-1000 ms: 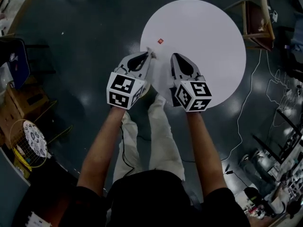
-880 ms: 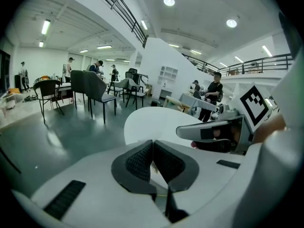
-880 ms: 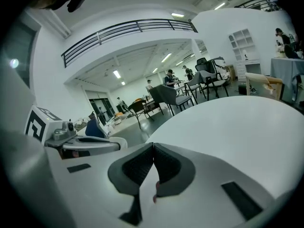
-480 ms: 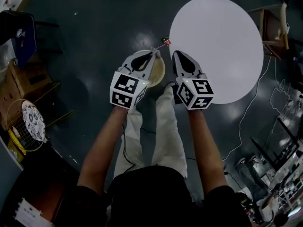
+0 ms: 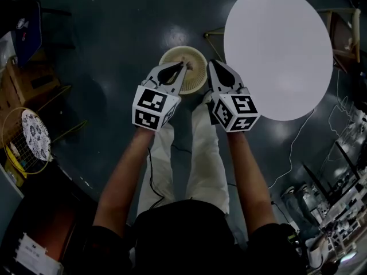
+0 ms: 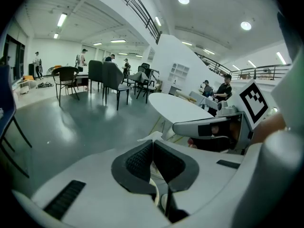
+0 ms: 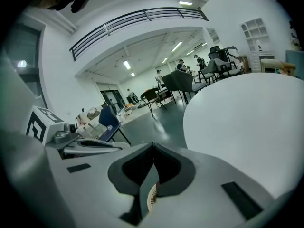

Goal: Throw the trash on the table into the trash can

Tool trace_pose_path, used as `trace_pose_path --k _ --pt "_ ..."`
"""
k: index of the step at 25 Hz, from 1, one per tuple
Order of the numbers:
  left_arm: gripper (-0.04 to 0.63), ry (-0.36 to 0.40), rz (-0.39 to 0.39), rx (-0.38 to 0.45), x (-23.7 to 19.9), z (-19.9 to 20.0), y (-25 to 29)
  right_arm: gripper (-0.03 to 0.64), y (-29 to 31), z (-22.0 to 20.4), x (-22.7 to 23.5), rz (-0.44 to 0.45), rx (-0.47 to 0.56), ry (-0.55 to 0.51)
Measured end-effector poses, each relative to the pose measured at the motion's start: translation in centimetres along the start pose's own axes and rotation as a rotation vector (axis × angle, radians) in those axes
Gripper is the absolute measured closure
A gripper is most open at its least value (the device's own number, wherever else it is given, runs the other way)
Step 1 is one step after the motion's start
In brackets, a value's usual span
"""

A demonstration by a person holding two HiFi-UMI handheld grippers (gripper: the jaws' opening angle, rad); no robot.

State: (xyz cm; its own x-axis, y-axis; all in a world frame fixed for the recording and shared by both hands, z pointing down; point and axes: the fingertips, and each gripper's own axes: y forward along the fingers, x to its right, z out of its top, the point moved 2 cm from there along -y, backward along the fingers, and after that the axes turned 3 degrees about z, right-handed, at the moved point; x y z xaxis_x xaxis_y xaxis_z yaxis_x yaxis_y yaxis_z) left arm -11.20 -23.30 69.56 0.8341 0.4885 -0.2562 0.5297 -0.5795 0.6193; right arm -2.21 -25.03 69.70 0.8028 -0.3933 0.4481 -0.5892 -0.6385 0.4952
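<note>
Paper trash, a small white scrap of paper [image 6: 151, 137], is pinched at the tip of the left gripper [image 5: 183, 67], whose jaws are pressed tight on it. The scrap pokes out past the tips toward 12 o'clock. Right under those tips sits the trash can [image 5: 198, 76], a round tan basket on the dark floor [image 5: 114, 33], straight ahead of the person's legs at 12 o'clock. The right gripper [image 5: 210, 63] is just beside the left one, at the can's 3 o'clock edge. Its jaws are pressed together with nothing between them, and a bit of the basket's woven wall shows below them in the right gripper view. The round white desk [image 5: 278, 50] is at 2 o'clock from the can, near it but not touching, and its top looks bare. A blue chair [image 5: 20, 27] stands far off at 10 o'clock.
</note>
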Motion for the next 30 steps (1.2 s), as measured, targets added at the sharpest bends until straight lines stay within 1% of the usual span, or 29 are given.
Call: trace_pose_path --k 2,5,8,15,20,25,27,30 --pt "0.578 -0.009 0.002 -0.021 -0.6 -1.8 0.1 0.598 0.6 -1.4 -0.4 -0.001 -0.021 -0.013" --pt "0.578 -0.026 0.002 -0.049 -1.3 -4.7 0.6 0.598 1.5 -3.5 -0.9 -0.004 -0.056 -0.060" --pt "0.578 -0.048 0.009 -0.064 -2.4 -7.1 1.1 0.598 2.5 -5.5 -1.3 -0.007 -0.075 -0.084" --pt "0.578 -0.071 0.012 -0.076 -4.6 -11.5 2.5 0.598 4.7 -10.2 -0.3 -0.032 -0.095 -0.063" --pt "0.578 -0.065 0.019 -0.093 -6.2 -15.2 3.9 0.598 6.8 -13.7 0.3 -0.039 -0.108 -0.055" --pt "0.578 -0.076 0.009 -0.134 -6.9 -20.1 5.4 0.598 8.2 -17.6 0.4 -0.046 -0.143 -0.133" --pt "0.578 -0.071 0.006 -0.150 -7.2 -21.8 6.0 0.598 8.6 -19.1 0.5 -0.049 -0.157 -0.143" --pt "0.578 -0.063 0.006 -0.171 -7.2 -24.0 7.2 0.598 8.8 -21.2 1.4 -0.055 -0.169 -0.130"
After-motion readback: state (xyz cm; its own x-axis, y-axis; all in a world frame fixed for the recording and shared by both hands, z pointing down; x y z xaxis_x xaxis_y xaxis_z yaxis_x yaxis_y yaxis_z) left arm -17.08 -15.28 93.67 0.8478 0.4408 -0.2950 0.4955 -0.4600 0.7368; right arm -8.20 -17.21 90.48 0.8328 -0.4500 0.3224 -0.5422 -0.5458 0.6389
